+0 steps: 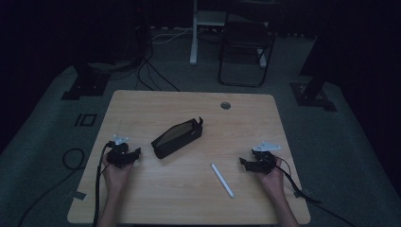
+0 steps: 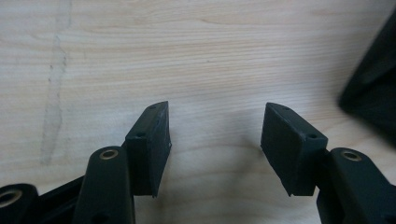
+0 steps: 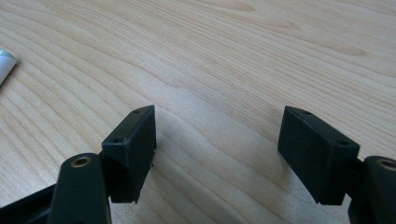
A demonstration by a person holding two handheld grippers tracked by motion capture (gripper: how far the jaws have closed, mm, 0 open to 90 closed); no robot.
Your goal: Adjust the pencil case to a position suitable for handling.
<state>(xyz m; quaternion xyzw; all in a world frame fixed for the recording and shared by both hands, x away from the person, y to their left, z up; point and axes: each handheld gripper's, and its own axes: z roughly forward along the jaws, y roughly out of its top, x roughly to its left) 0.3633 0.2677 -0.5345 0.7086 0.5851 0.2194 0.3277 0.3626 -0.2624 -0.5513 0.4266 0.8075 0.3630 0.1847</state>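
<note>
Both grippers, left (image 1: 134, 154) and right (image 1: 245, 163), sit with jaws apart and empty, and that slim pen (image 1: 222, 180) may roll away from a skewed pinch beside the pouch (image 1: 177, 137).

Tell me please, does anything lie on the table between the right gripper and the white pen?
Nothing visible does. The right gripper stands open over bare table, and the pen lies just beside it, toward the middle. The black pouch sits farther off, nearer the left gripper.
</note>
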